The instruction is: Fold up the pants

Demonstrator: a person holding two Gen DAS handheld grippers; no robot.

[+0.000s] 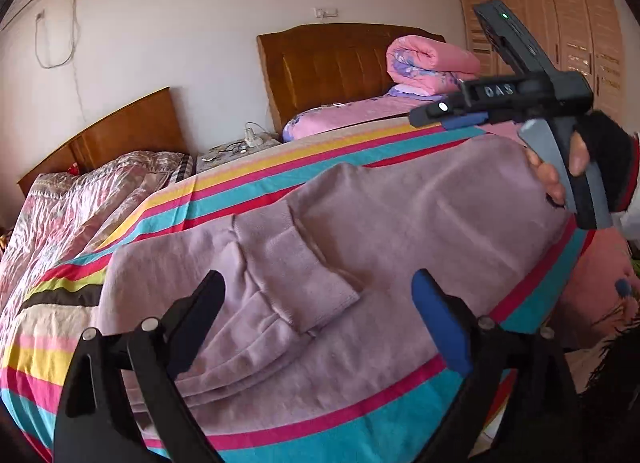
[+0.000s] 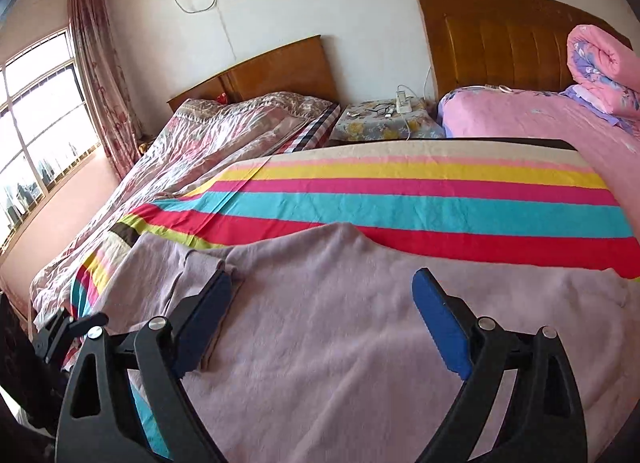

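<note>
The left gripper (image 1: 320, 315) hangs above the lilac fleece pants (image 1: 360, 231). Its jaws are spread wide, with only cloth beneath them and nothing pinched. Judgement: this stance suits a release or a fresh approach, not a carry.

The pants lie on the striped bedsheet (image 1: 248, 191), which gives a flat, firm work surface. From the left wrist view they fill the middle, running from 8 o'clock up to 2 o'clock. A ribbed cuff (image 1: 304, 259) is doubled back over the body of the garment just ahead of the left jaws, so at least one fold appears laid. Stacked cloth edges show at 7 o'clock, below the left finger.

At 2 o'clock in that view, the right gripper (image 1: 448, 117) is carried by a hand (image 1: 560, 171) in a dark sleeve. It is clear of the cloth, above the far end of the pants.

From the right wrist view, the right gripper (image 2: 320, 319) has its jaws spread and empty over a smooth stretch of the pants (image 2: 360, 323). A folded edge lies at 9 o'clock by its left finger.

Judgement: both tools are free, so either may take the next edge.
</note>
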